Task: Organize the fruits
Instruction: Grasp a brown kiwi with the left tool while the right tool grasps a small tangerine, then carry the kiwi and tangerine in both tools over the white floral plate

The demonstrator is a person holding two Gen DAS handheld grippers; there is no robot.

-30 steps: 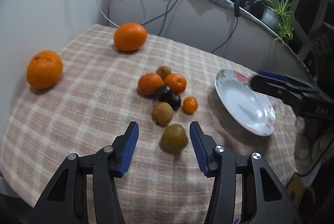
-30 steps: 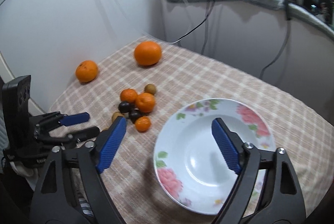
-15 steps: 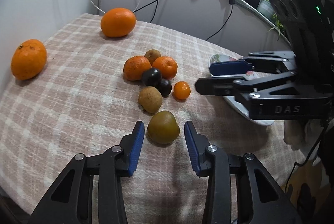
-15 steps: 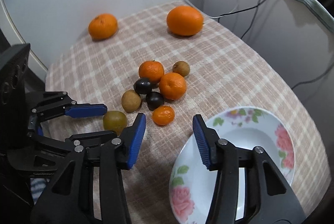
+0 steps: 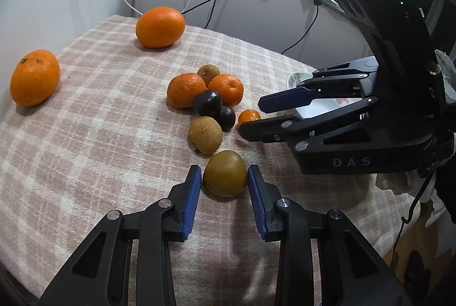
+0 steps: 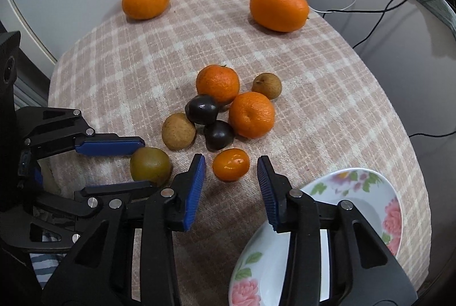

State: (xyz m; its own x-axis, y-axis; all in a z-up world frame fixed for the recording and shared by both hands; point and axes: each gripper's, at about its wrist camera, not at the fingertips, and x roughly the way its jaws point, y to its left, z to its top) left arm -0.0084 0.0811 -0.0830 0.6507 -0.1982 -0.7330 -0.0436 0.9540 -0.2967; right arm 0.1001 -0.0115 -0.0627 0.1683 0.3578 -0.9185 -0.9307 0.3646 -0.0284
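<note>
A green-brown round fruit (image 5: 225,173) rests on the checked cloth, and my left gripper (image 5: 224,172) is closing on it, blue pads touching both its sides. A small mandarin (image 6: 230,164) lies between the fingers of my right gripper (image 6: 231,163), whose jaws are closing with gaps on both sides. Beyond them is a cluster: two mandarins (image 6: 218,83), two dark plums (image 6: 201,109), and two brown fruits (image 6: 178,131). In the left wrist view, the right gripper (image 5: 265,117) reaches in from the right over the small mandarin (image 5: 249,117).
Two big oranges (image 6: 145,0) (image 6: 279,8) lie at the far side of the cloth. A white flowered plate (image 6: 356,177) sits under my right gripper's right finger. Cables hang down the wall behind. The cloth's edge drops off near both grippers.
Both grippers' jaws narrowed. The left closed in onto the green-brown fruit. The right swung from over the plate to the fruit cluster, lowering around the small mandarin.
</note>
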